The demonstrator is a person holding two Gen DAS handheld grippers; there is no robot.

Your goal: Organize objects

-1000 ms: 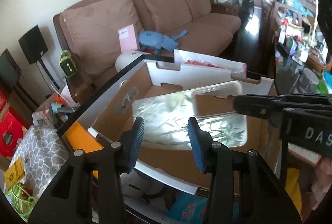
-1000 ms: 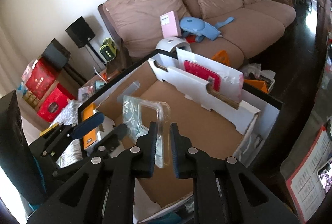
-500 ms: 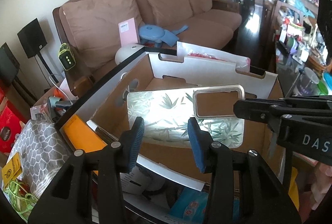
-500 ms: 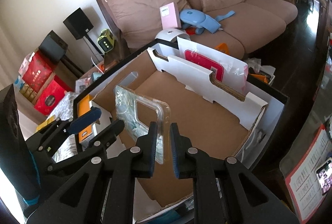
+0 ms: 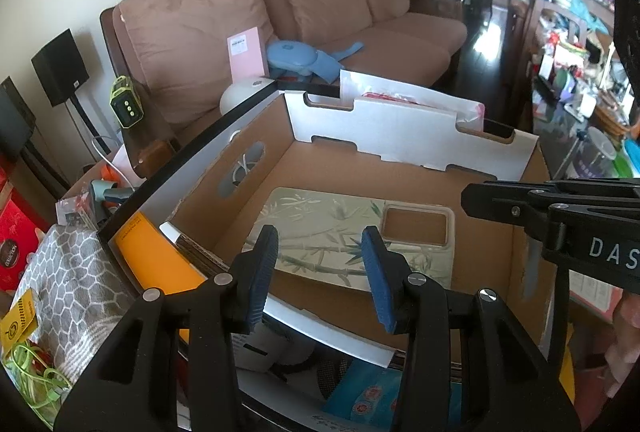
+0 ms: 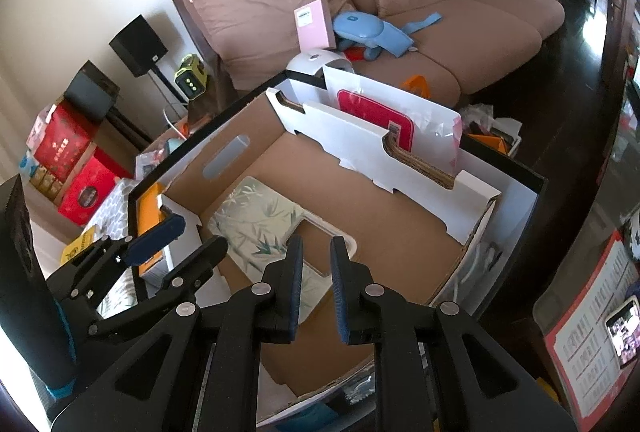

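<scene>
- left gripper (image 5: 320, 264): jaws spread partway, nothing between the blue pads; hangs over the near wall of the cardboard box (image 5: 224, 168), touching nothing visible.
- orange box (image 5: 152, 252): stands in the slot outside the box's left wall, beside a grey honeycomb-patterned cloth (image 5: 68, 280).
- bamboo-print phone case (image 5: 320, 232): lies flat on the box floor, toward the near-left corner, camera cutout to the right; no pad touches it.
- white cardboard divider (image 5: 400, 128): upright along the far side, a red-and-white packet (image 6: 380, 112) tucked behind it.
- right gripper (image 6: 316, 280): jaws opening from a near-pinched stance, a narrow gap showing, nothing pressed between them; the case rests below and beyond the fingertips.
- step in hand, by judgement: releasing the case into the box. best done by letting the right jaws part fully before lifting, then drawing straight up and back so a pad does not catch the cutout rim and drag the case.
- caution: keep the left gripper clear of the near wall; the light cardboard may shift if nudged.
- brown sofa (image 5: 360, 24): behind the box, carrying a pink booklet and a blue massager.
</scene>
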